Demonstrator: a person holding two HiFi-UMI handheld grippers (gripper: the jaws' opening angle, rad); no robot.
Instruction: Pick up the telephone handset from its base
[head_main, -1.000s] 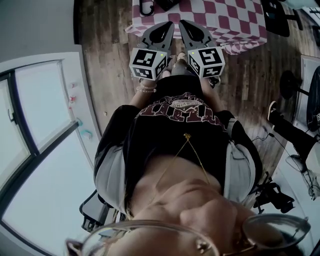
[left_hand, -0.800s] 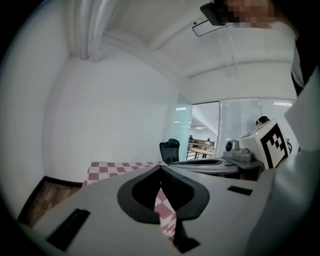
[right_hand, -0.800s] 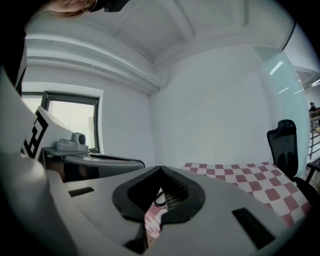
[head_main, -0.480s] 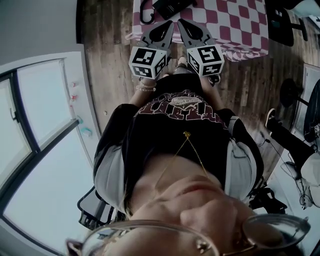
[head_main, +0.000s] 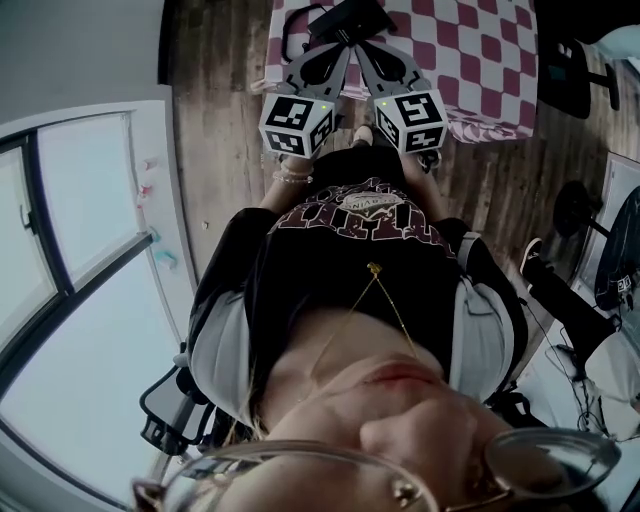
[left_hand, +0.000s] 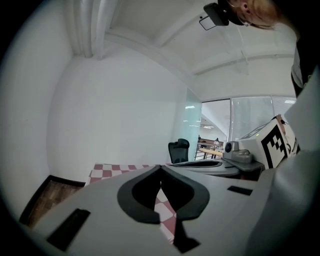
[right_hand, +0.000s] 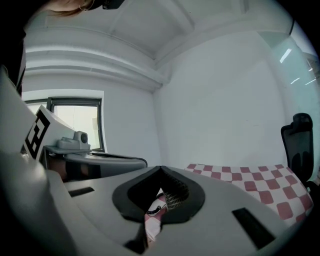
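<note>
A black telephone (head_main: 345, 17) with a coiled cord (head_main: 291, 36) lies on the table with the red-and-white checked cloth (head_main: 470, 55), at the top of the head view. I cannot tell the handset from its base. My left gripper (head_main: 343, 47) and right gripper (head_main: 362, 45) are held side by side, with their tips over the table's near edge just short of the telephone. Both are shut and hold nothing. In the left gripper view the left gripper (left_hand: 160, 167) shows only checked cloth through its gap. Through the gap of the right gripper (right_hand: 161, 168) I see a grille on the telephone (right_hand: 173, 199) and a bit of cord.
A black office chair (head_main: 560, 58) stands to the right of the table and also shows as a chair (left_hand: 178, 149) beyond the cloth. Wooden floor (head_main: 215, 90) lies left of the table. A glass wall (head_main: 80, 260) runs along the left. Another person's legs (head_main: 560, 290) are at the right.
Both grippers have moved forward together to the table. More of the table and the telephone has come into view at the top, and the tips now reach over the cloth's edge.
</note>
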